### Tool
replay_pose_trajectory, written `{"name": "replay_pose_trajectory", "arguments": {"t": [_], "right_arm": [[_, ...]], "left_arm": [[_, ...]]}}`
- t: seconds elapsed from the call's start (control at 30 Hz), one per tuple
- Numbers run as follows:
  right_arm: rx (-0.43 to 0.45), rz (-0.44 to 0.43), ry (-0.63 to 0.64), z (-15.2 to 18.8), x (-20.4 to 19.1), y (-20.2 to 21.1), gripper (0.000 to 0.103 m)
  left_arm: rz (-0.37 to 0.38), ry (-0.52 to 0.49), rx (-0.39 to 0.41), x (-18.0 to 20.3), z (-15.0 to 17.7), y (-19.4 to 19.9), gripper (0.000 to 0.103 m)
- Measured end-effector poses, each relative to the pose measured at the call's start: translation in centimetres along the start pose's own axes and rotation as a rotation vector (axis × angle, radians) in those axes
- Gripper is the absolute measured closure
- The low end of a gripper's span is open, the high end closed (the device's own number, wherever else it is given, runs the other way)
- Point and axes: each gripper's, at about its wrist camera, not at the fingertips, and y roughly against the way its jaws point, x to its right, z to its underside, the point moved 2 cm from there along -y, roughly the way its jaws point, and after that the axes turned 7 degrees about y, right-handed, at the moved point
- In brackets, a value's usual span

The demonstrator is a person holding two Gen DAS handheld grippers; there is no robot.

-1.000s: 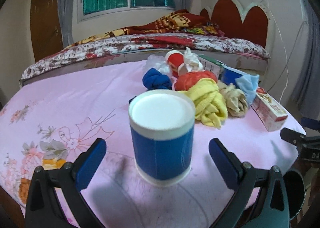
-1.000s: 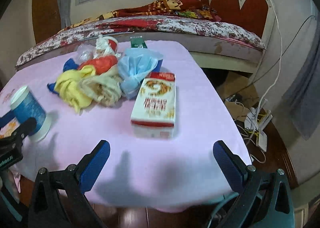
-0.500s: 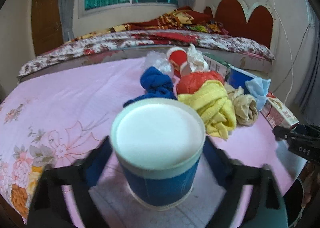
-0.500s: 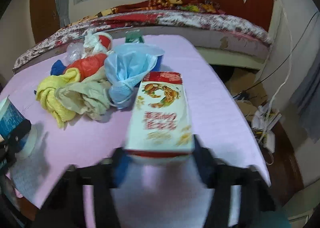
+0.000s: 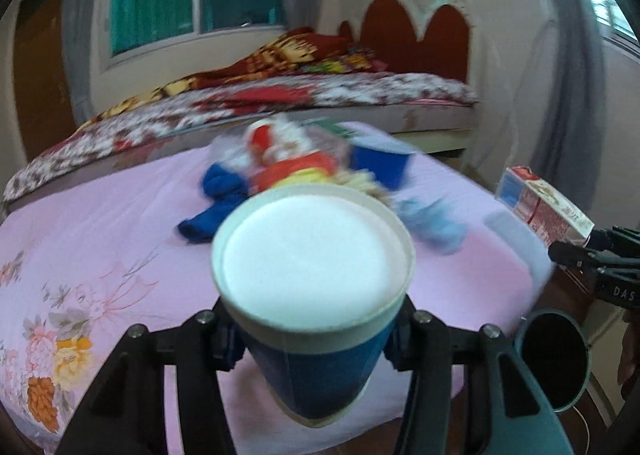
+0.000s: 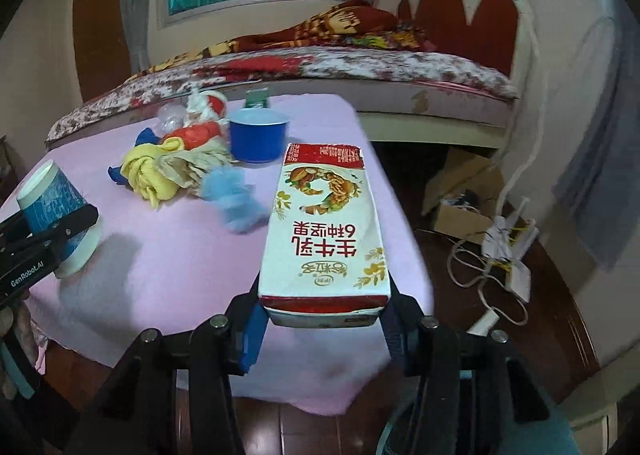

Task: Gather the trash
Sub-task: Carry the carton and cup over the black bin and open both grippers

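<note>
Above the pink-clothed desk (image 6: pixel 168 255), the left tongs (image 5: pixel 316 339), just closed, clamp a blue paper cup (image 5: pixel 312 295), while the right tongs (image 6: pixel 324 329) clamp a milk carton (image 6: pixel 326 231).

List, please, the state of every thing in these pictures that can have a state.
Left gripper: just closed, shut on the blue paper cup, lifted and tilted.
Right gripper: shut on the milk carton, lifted.
Blue bowl: upright on the table.
Rag pile: crumpled, lying loose.
</note>
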Motion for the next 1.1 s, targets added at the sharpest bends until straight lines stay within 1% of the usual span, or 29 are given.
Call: {"name": "replay_pose_trajectory", "arguments": {"t": [0.07, 0.2, 0.3, 0.37, 0.4, 0.53, 0.63, 0.77, 0.87, 0.97, 1.1], "right_arm": [[-0.002, 0.029, -0.017, 1.2, 1.7, 1.6, 0.05], [-0.011, 0.082, -0.062, 3.8, 5.2, 4.4, 0.05], [-0.039, 0.13, -0.091, 6.8, 7.9, 6.5, 0.05], [-0.073, 0.145, -0.114, 9.2, 9.7, 7.8, 0.05], [-0.087, 0.147, -0.121, 10.0, 10.2, 8.2, 0.05], [-0.149, 0.163, -0.139, 14.6, 12.1, 10.2, 0.05], [-0.186, 0.174, -0.129, 17.4, 13.0, 11.2, 0.05], [-0.234, 0.167, -0.15, 20.3, 15.0, 10.7, 0.05], [-0.26, 0.153, -0.162, 21.5, 16.1, 9.7, 0.05], [-0.291, 0.13, -0.154, 22.3, 16.8, 7.9, 0.05], [-0.341, 0.093, -0.183, 23.9, 17.9, 5.3, 0.05]], "left_arm": [[0.035, -0.027, 0.001, 2.3, 0.0, 0.2, 0.049], [0.095, -0.049, -0.015, 5.2, 0.4, 0.4, 0.049], [0.153, -0.076, -0.019, 8.0, 1.1, 1.2, 0.049], [0.208, -0.098, -0.035, 10.1, 1.7, 1.7, 0.049], [0.248, -0.111, -0.046, 11.5, 2.2, 1.9, 0.049], [0.369, -0.163, -0.092, 16.2, 3.7, 2.2, 0.049], [0.45, -0.205, -0.131, 20.0, 5.0, 2.2, 0.049], [0.528, -0.269, -0.19, 24.6, 7.3, 1.8, 0.049], [0.567, -0.291, -0.266, 27.0, 9.3, 0.4, 0.049], [0.58, -0.295, -0.31, 28.5, 10.4, -1.1, 0.049], [0.591, -0.293, -0.357, 29.2, 11.2, -2.6, 0.049]]}}
